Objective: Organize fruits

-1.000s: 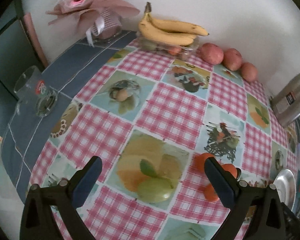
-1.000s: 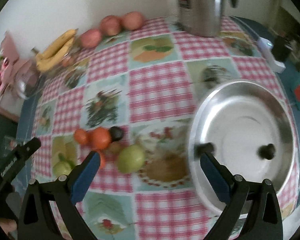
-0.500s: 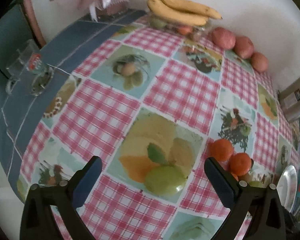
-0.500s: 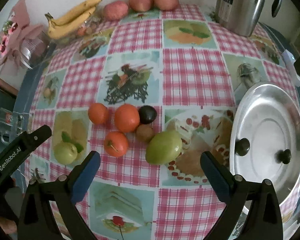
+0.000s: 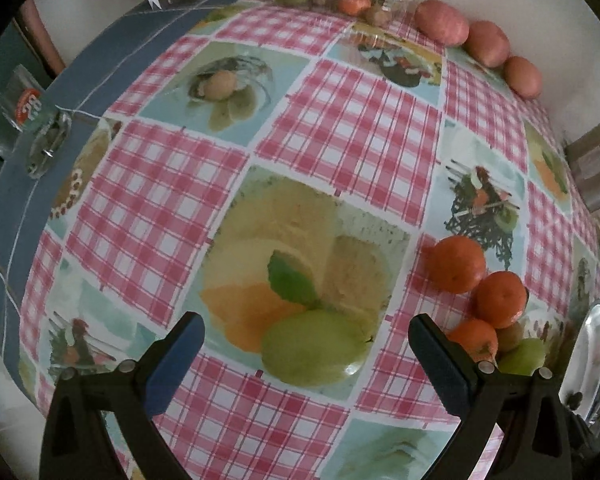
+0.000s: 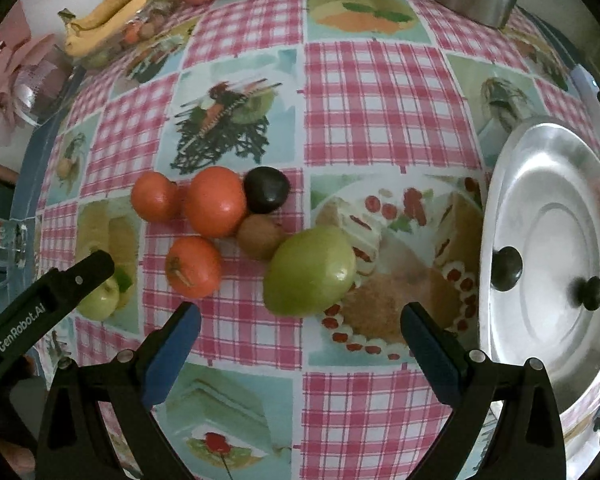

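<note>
Nearest in the left wrist view, the left gripper (image 5: pixel 306 354) has its jaws spread wide and empty, straddling a small pale green round fruit (image 5: pixel 314 346) at bottom centre. In the right wrist view the right gripper (image 6: pixel 300 338) is likewise wide open and holds nothing, with a large green oval fruit (image 6: pixel 311 270) just above the gap. Touching that fruit's upper left is a brown kiwi (image 6: pixel 260 237), then a dark plum (image 6: pixel 267 189) and three orange tangerines (image 6: pixel 216 202) packed close together. A shiny round metal tray (image 6: pixel 512 184) lies at the right edge on the pink-checked counter (image 6: pixel 380 92).

The risk is rolling. These fruits are smooth and round, so a jaw closing off-centre would likely squirt the green one sideways into the cluster, scattering the kiwi and tangerines toward the counter's edge.
</note>
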